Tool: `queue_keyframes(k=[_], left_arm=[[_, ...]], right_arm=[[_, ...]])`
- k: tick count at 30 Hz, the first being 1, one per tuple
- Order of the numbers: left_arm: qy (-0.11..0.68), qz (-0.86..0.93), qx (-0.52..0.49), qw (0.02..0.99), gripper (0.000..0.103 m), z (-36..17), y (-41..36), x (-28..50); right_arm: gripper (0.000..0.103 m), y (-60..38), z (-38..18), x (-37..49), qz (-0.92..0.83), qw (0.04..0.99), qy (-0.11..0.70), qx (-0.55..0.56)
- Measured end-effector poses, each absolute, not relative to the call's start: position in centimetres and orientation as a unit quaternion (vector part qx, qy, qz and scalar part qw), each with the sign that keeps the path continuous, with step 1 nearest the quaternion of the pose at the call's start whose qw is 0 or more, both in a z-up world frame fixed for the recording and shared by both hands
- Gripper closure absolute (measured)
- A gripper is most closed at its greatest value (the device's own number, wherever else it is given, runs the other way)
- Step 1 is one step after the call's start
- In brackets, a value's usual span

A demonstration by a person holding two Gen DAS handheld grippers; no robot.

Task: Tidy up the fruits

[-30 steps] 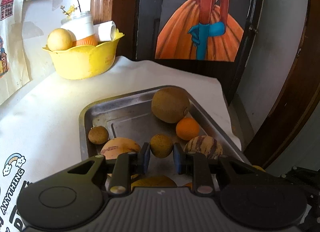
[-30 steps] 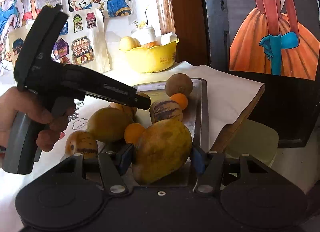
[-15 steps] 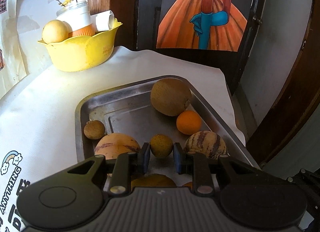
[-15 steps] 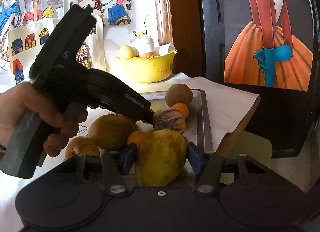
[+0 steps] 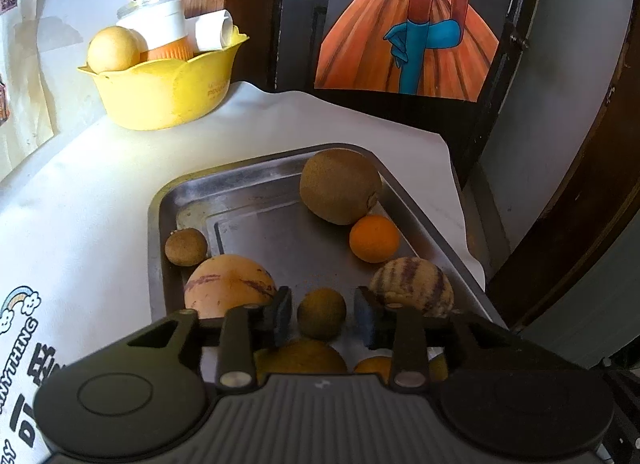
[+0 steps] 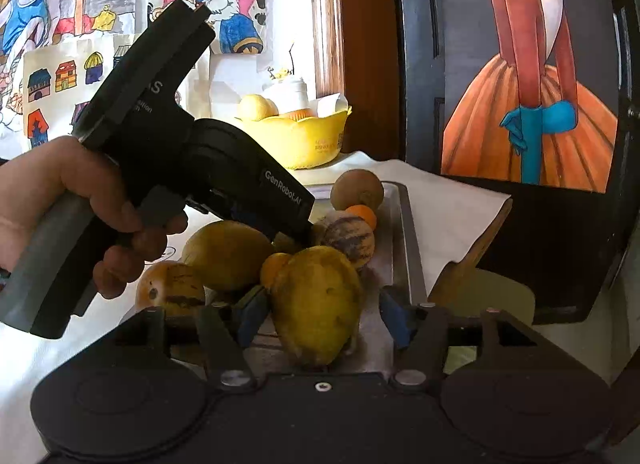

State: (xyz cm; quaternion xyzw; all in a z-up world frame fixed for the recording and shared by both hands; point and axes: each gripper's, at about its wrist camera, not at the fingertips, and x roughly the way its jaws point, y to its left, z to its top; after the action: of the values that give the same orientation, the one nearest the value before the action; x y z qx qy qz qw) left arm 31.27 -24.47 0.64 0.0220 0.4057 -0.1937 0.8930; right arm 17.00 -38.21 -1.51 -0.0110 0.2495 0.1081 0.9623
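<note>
Fruit, a small brown ball (image 5: 321, 313), sits right between the just-opened left claw (image 5: 322, 317), low in the frame, touching neither pad.

Warm yellows, oranges and browns on bare silver metal

The tray (image 5: 192, 192) is dull silver; on it lie a plain brown round fruit (image 5: 340, 186), a bright orange one (image 5: 374, 238), a cream fruit with purple stripes (image 5: 412, 286), and a peach-toned fruit (image 5: 228, 282) with faint purple streaks. The bowl (image 5: 168, 92) is yellow, the table (image 5: 80, 204) cloth white. A yellow mango (image 6: 320, 300) shows small dark flecks.
</note>
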Motion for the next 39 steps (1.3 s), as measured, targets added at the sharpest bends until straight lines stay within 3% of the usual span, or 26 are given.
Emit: queue_keyframes(k=[6, 18, 29, 39], left_arm=[[0.398, -0.196, 0.004, 0.896, 0.037, 1.7, -23.9, 30.2], [0.361, -0.163, -0.025, 0.918, 0.002, 4.3, -21.0, 27.7], [0.332, -0.099, -0.051, 0.937, 0.001, 4.8, -16.4, 24.5], [0.293, -0.039, -0.074, 0.952, 0.0, 4.8, -12.4, 19.9]], right_arm=[[0.029, -38.4, -1.2, 16.5, 0.101, 0.964, 0.246, -0.006], [0.015, -38.5, 0.0, 15.0, 0.086, 0.969, 0.232, 0.021], [0.001, -37.1, 1.8, 13.7, 0.089, 0.973, 0.21, 0.031], [0.001, -35.6, 3.3, 11.6, 0.078, 0.98, 0.182, 0.021]])
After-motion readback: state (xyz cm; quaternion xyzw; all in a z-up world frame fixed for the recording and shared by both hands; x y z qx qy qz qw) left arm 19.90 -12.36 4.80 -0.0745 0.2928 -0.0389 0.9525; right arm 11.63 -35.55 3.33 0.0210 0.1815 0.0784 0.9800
